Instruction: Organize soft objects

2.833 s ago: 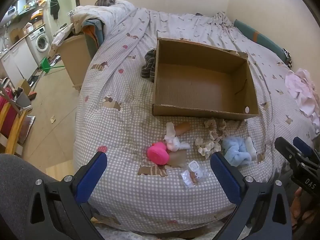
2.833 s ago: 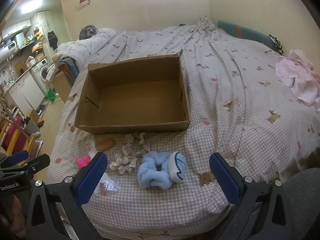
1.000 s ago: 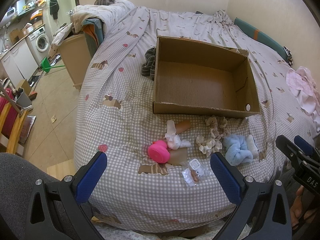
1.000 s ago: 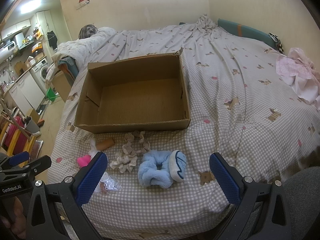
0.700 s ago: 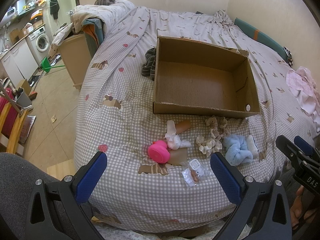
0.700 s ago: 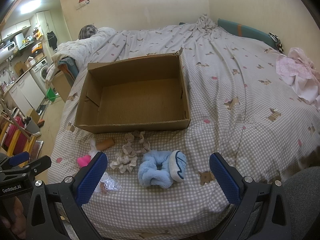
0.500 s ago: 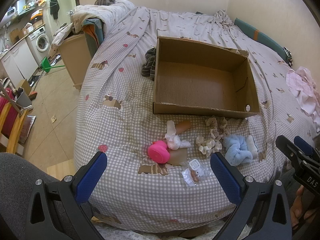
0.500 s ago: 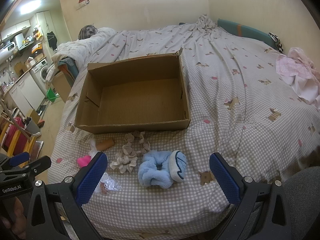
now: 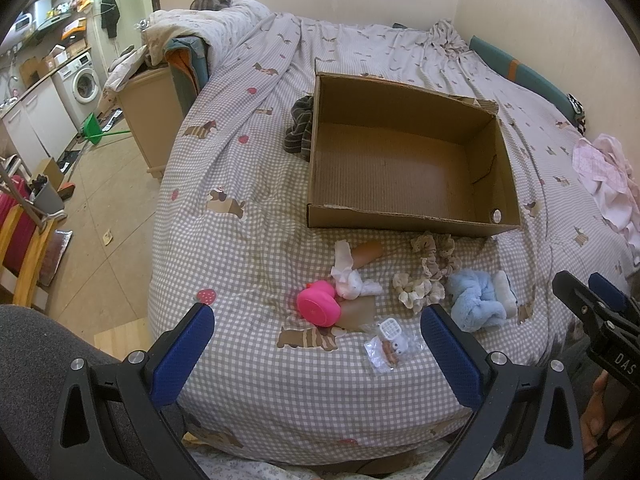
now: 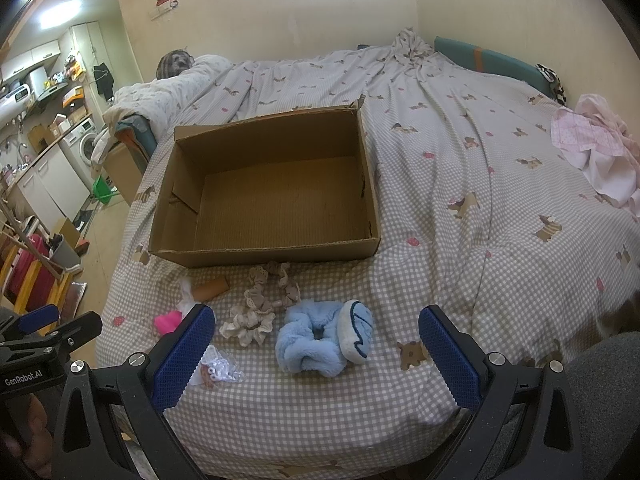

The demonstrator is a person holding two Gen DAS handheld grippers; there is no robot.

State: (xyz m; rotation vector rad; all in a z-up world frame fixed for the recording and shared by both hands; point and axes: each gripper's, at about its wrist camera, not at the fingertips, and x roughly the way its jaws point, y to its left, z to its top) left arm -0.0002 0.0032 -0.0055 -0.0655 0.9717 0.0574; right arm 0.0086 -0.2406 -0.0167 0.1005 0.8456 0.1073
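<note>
An empty cardboard box sits open on the checked bed cover. In front of it lie a fluffy blue scrunchie, a white-and-blue sock, beige lace scrunchies, a cream scrunchie, a pink round item, a white cloth bunny and a clear packet. My left gripper is open, low at the bed's near edge. My right gripper is open too, just short of the blue scrunchie.
A pink garment lies at the bed's right side. A dark striped cloth rests against the box's left wall. Left of the bed are a wooden cabinet, a washing machine and a yellow chair.
Both grippers have stayed open and almost still; the views shifted only slightly over the last seconds. Nothing on the bed has moved.
</note>
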